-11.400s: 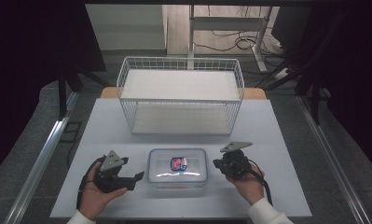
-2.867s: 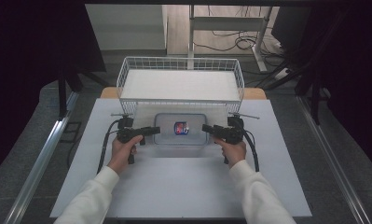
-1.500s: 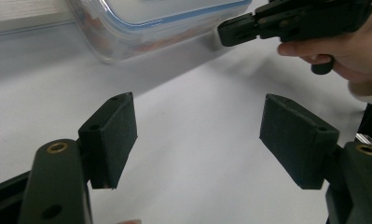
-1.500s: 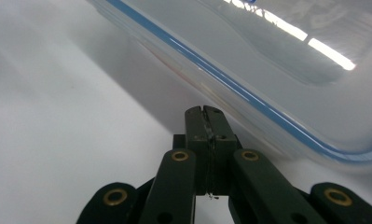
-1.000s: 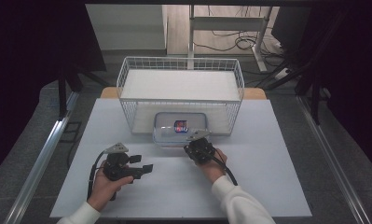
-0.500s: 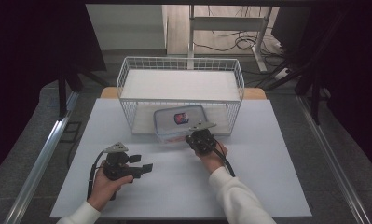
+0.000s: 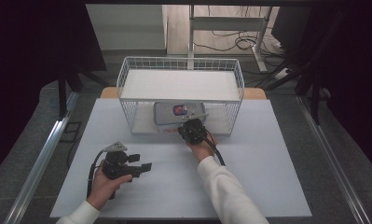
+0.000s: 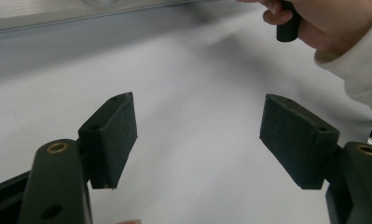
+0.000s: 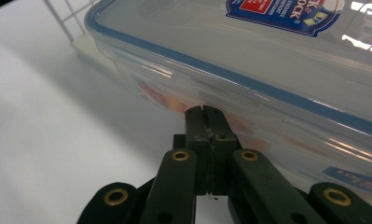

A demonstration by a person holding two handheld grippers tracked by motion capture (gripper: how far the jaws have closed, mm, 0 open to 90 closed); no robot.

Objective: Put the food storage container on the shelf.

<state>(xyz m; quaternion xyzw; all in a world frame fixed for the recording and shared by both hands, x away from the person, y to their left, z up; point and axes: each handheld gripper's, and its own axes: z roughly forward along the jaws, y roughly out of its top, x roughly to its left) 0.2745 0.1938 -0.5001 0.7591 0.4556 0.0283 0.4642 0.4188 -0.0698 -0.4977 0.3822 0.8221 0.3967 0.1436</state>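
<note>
Your right gripper (image 9: 205, 112) has its jaws pressed flat together with nothing between them, and the tips sit against the near side wall of the clear plastic food container (image 9: 249, 60), low in the centre of the right gripper view. In the high view that container (image 7: 180, 112) lies in the middle of the frame, partly inside the lower level of the white wire shelf basket (image 7: 181, 73), with your right gripper (image 7: 192, 131) just in front of it.

The contact is a narrow one on a smooth, slightly bowed wall. If you push off-centre, the box is likely to turn rather than slide straight, and a corner could catch on the basket's wire uprights near the opening. The tips could also skid along the wall and jab under the blue-sealed lid edge. Whether the box's base is up on the basket's floor lip cannot be told; if it is only part way, it may tilt.

Your left gripper (image 7: 145, 166) rests on the white table (image 7: 267, 154) at lower left, jaws spread wide and empty, well apart from the box, so it offers no steadying.
</note>
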